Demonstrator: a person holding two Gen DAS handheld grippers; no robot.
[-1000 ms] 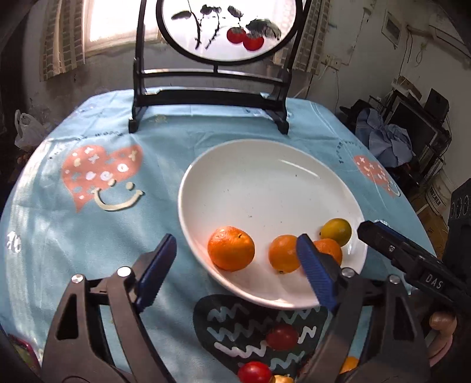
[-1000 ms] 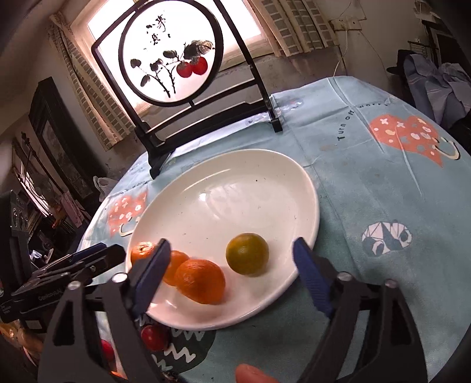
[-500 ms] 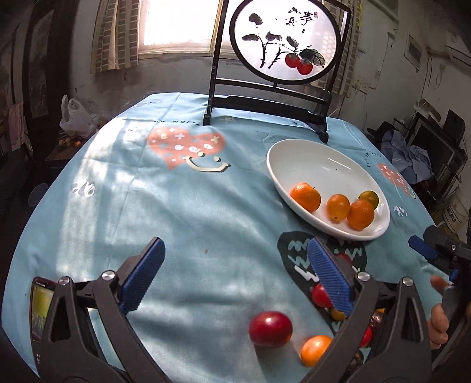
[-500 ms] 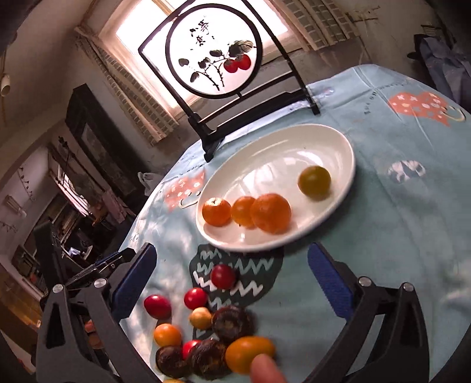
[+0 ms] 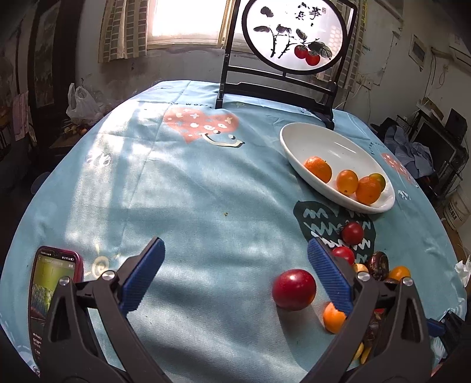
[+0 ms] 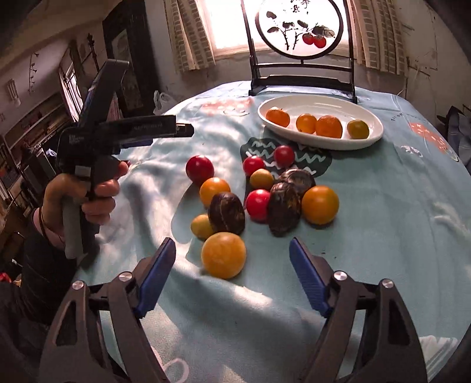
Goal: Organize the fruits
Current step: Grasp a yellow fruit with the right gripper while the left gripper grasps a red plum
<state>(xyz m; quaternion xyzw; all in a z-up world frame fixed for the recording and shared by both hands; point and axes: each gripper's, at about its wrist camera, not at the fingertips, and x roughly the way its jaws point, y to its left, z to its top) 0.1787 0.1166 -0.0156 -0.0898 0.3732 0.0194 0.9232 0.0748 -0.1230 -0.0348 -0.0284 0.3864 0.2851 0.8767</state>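
A white oval plate at the far right of the table holds several orange fruits, among them a tangerine. Loose fruit lies in a pile on the blue cloth nearer me: red fruits, orange ones, and dark brown ones. My right gripper is open and empty, just short of the nearest orange fruit. My left gripper is open and empty above bare cloth, left of the big red fruit; the right wrist view shows it held at the left.
A black-framed round painted screen stands at the table's far edge behind the plate. A phone in a red case lies at the near left edge. A white tissue lies at the right edge.
Both grippers have pulled back from the plate toward the near side of the table. The fruit pile and the phone have come into view. Both stay open and empty.
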